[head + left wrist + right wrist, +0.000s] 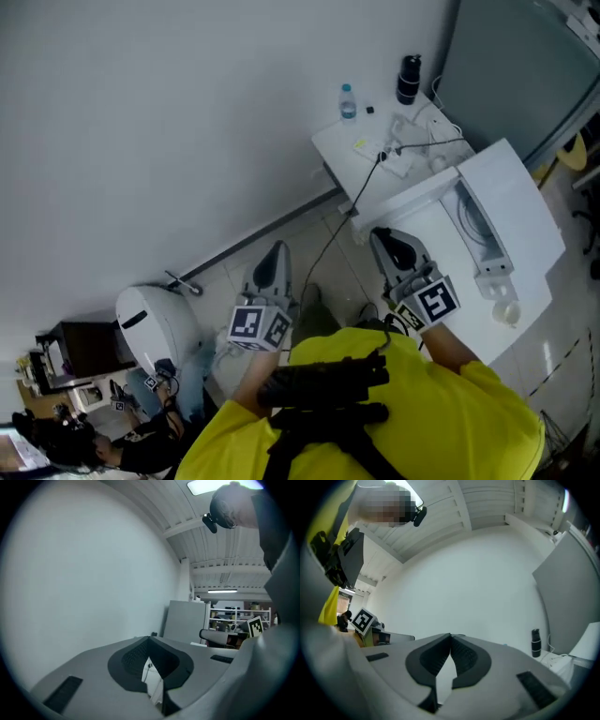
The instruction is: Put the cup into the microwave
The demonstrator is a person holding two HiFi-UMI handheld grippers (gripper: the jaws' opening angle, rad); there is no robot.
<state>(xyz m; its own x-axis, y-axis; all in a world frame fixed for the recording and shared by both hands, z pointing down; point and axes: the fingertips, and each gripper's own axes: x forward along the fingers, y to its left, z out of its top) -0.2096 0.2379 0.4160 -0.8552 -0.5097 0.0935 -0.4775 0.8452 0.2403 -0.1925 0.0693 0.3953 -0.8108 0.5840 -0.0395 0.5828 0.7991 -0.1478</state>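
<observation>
From my head camera, I held both grippers level in front of my yellow shirt, pointed at the pale wall. My left gripper [275, 253] hung over the floor, and my right gripper [386, 240] was over the near end of a white appliance [525, 202] that was likely the microwave. A small pale cup [506, 312] sat on its top by the near edge, well apart from both grippers. Beyond it, a water bottle [348, 101] and a black flask [408, 80] stood on a small white table [352, 150].

In the left gripper view, my left gripper [149, 641] was clenched tip to tip and held nothing.

In the right gripper view, my right gripper [450, 637] was clenched too — empty, with the flask [536, 643] off to its right.
</observation>
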